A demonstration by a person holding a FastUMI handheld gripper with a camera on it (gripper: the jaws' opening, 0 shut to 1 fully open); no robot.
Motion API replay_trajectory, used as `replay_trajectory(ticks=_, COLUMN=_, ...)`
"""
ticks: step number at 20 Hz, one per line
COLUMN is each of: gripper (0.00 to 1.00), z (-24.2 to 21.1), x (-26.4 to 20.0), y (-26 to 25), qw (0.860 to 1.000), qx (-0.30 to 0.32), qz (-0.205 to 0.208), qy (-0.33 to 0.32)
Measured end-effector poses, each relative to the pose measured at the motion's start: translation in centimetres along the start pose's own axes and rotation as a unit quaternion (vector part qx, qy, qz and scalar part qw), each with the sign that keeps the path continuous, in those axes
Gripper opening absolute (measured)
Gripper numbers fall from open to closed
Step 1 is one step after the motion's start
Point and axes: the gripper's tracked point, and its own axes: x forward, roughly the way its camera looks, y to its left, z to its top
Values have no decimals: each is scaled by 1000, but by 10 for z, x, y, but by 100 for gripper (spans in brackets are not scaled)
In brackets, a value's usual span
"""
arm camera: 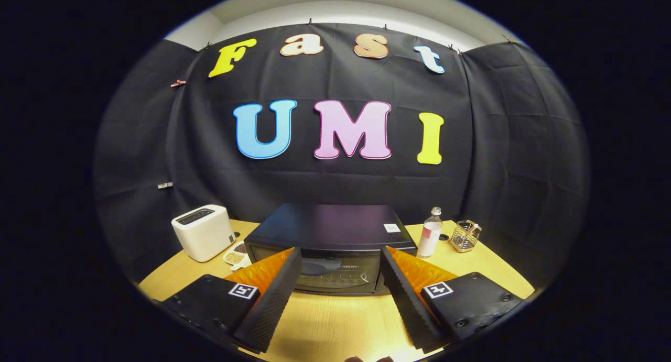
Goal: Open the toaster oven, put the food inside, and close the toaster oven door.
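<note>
A black toaster oven (330,231) stands on the wooden table (335,320), straight ahead of my fingers. Its glass door (335,270) faces me and is shut, with a rack dimly visible behind the glass. My gripper (341,254) is open, held a little above the table. Its two fingers spread wide, with nothing between them but the oven's door beyond the fingertips. I cannot make out the food with certainty.
A white pop-up toaster (203,232) sits left of the oven, with a small divided dish (237,254) of grains beside it. Right of the oven stand a clear bottle (430,232) and a wire holder (465,236). Black cloth walls close the booth behind.
</note>
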Motion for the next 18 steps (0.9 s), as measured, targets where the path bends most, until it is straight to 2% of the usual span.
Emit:
replay_trajectory(ticks=7, gripper=99, z=-10, x=44, y=23, qw=1000, qx=1, qz=-5, qy=14)
replay_trajectory(ticks=11, gripper=98, z=-31, x=71, y=34, qw=999, qx=21, qz=-6, qy=38)
replay_trajectory(ticks=18, gripper=99, z=-70, x=104, y=36, qw=997, qx=10, qz=-28, qy=75)
